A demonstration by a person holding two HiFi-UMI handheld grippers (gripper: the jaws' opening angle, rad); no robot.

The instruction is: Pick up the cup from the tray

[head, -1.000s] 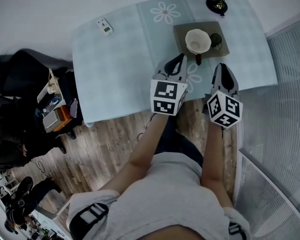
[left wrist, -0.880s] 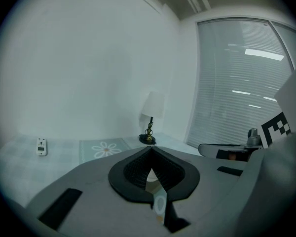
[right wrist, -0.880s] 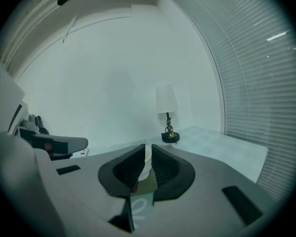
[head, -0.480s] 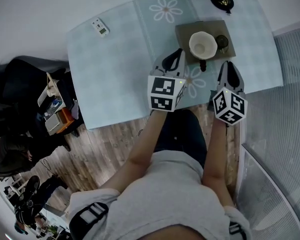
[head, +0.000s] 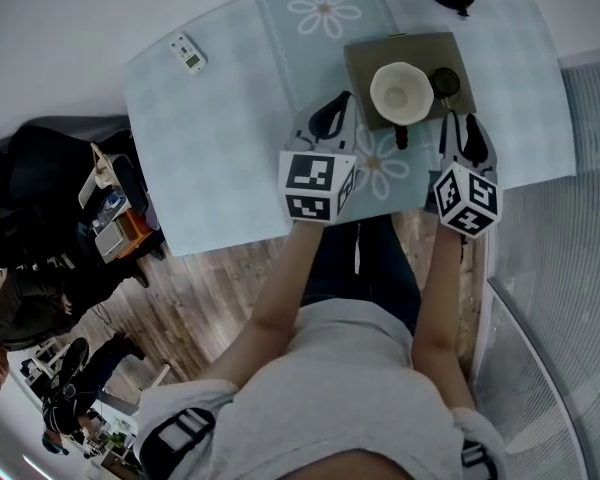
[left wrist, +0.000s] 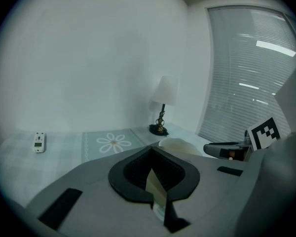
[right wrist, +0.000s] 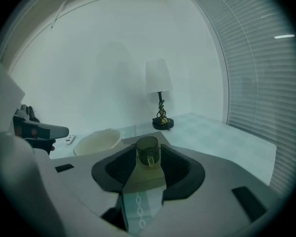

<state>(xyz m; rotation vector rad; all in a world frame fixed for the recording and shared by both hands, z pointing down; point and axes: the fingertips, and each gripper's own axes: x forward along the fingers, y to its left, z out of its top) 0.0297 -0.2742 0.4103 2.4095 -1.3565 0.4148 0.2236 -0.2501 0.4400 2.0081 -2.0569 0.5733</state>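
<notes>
On the table [head: 210, 138], one tray [head: 365, 60], one cup [head: 445, 82], one bowl [head: 400, 93]

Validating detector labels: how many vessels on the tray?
2. A white bowl sits at the middle of the tray. A small dark cup stands beside it, nearer the right edge. None appears hidden.
</notes>
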